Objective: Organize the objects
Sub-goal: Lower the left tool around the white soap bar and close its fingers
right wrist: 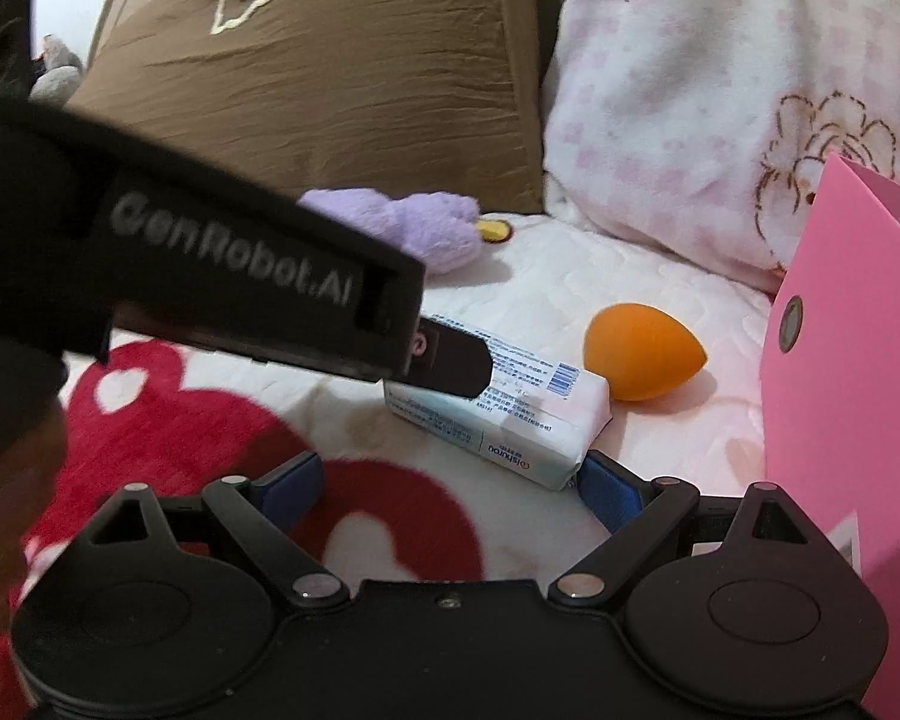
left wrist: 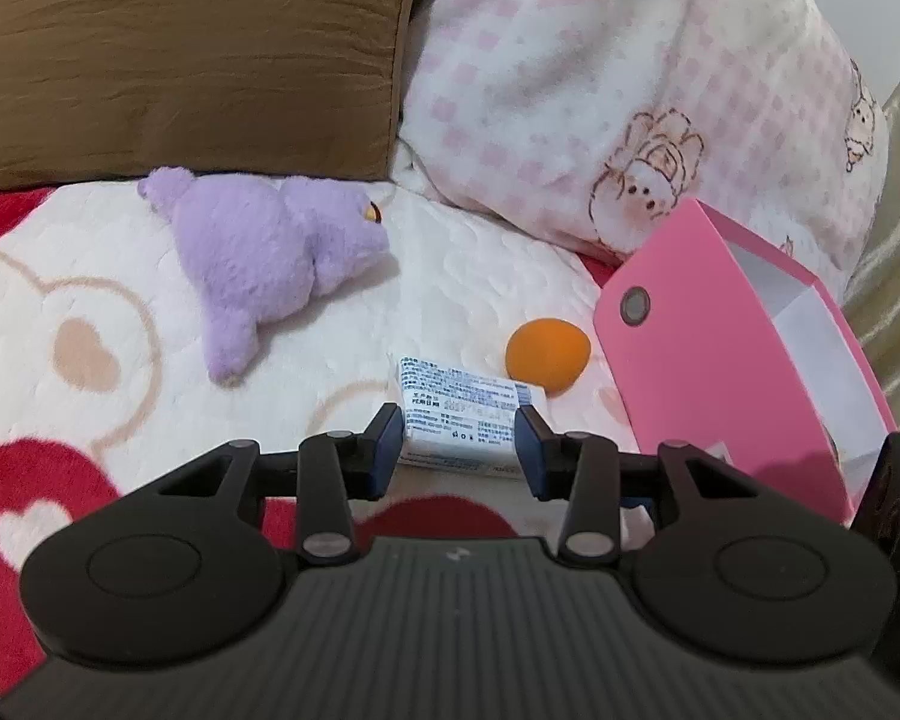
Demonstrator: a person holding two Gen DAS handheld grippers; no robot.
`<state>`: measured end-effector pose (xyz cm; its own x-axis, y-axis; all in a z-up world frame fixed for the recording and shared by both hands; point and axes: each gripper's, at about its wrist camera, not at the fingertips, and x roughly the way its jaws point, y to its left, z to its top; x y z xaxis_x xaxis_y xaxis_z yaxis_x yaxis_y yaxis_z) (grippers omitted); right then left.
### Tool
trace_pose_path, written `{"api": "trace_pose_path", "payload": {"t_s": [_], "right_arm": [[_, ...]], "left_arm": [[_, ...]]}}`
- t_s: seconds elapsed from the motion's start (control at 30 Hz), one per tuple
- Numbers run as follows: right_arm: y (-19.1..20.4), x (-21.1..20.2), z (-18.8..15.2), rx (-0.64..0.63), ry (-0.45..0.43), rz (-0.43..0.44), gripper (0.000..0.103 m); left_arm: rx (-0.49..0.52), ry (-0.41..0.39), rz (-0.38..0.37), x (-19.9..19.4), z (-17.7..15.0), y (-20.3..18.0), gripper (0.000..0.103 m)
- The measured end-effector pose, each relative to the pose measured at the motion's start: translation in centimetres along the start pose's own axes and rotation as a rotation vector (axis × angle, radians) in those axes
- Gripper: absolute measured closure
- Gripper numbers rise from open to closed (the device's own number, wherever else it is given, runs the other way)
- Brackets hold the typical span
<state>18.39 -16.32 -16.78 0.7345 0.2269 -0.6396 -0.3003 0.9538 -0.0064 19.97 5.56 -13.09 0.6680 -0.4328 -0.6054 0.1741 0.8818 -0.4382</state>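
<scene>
The left gripper (left wrist: 461, 441) pinched the white packet (left wrist: 463, 414) across its short width, the packet's long axis running ahead toward the pink box (left wrist: 720, 360) on its right. The right gripper (right wrist: 447, 483) stood spread and empty just behind the packet, with the orange sponge (right wrist: 642, 354) beyond.

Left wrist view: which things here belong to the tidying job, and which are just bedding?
Job:
- white wrapped tissue pack, clamped in the left gripper
- orange teardrop sponge
- purple plush toy
- pink cardboard box

Lying about:
- brown pillow
- pink patterned pillow
- heart-print blanket
</scene>
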Motion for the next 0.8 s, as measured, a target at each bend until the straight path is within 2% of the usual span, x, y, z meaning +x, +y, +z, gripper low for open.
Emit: {"api": "trace_pose_path", "payload": {"t_s": [0.2,0.27,0.33,0.43,0.6,0.7,0.8], "right_arm": [[0.3,-1.5,-1.4,0.044,0.024,0.029,0.009],[-0.1,-1.8,-1.4,0.068,0.03,0.03,0.009],[0.5,-2.7,-1.5,0.043,0.037,0.006,0.007],[0.8,-3.7,-1.8,0.062,0.045,0.026,0.007],[1.1,-4.8,-2.6,0.064,0.039,0.018,0.007],[1.3,-5.8,-3.0,0.055,0.024,0.042,0.008],[1.8,-6.4,-3.6,0.028,0.011,0.05,0.008]], "left_arm": [[0.015,0.087,0.006,-0.6,-1.7,-1.2,0.064],[-0.05,0.163,-0.014,-0.9,-2.3,-1.3,0.061],[-0.079,0.167,-0.019,-1.6,-2.8,-1.5,0.06],[-0.053,0.158,0.012,-2.1,-3.0,-2.1,0.06],[-0.067,0.221,0.003,-2.3,-3.6,-2.1,0.06],[-0.102,0.231,0.058,-2.7,-4.1,-2.1,0.06],[-0.093,0.205,0.089,-3.4,-4.3,-2.4,0.06]]}}
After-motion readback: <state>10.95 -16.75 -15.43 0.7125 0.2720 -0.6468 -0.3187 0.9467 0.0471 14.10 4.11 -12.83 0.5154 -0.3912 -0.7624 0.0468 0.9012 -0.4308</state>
